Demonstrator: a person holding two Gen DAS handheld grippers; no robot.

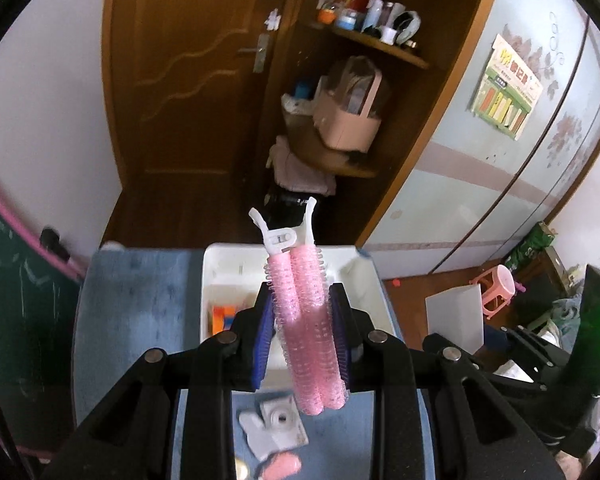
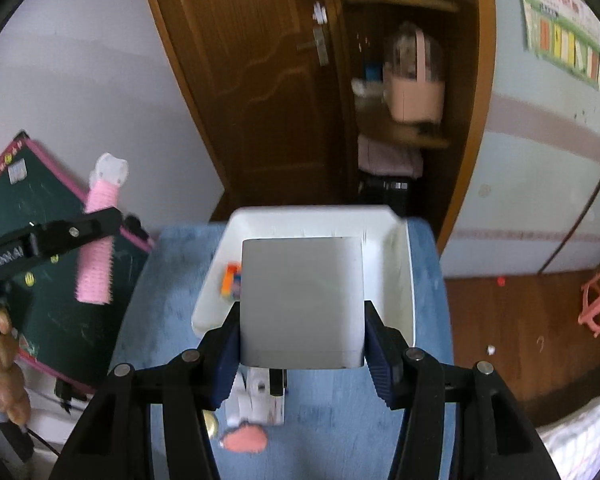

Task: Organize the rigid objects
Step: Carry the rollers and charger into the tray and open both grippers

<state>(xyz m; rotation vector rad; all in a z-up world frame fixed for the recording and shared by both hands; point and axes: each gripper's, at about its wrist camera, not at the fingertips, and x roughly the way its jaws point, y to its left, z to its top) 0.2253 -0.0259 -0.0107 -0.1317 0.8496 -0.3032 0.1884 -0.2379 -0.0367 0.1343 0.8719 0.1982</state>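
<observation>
Pink hair-roller clip (image 1: 306,320) with a white clasp on top is gripped between the blue pads of the left gripper (image 1: 305,334), and it stands nearly upright, lifted above the white bin (image 1: 364,280). From the right wrist view this same clip (image 2: 98,236) appears at the left side, held in the air beside the table. The right gripper (image 2: 302,344) is closed on a grey-white box (image 2: 302,300), which it holds over the white bin (image 2: 400,272); the box hides most of the inside of the bin. An orange block (image 2: 232,276) lies in the left part of the bin. On the blue table cover (image 1: 140,300), in front of the bin, lie a grey-white plastic piece (image 1: 274,426) and a small pink fuzzy item (image 1: 282,465). Behind the table are a brown wooden door (image 1: 188,80), corner shelves (image 1: 364,44) with bottles, and a pink stool (image 1: 496,292) on the floor.
</observation>
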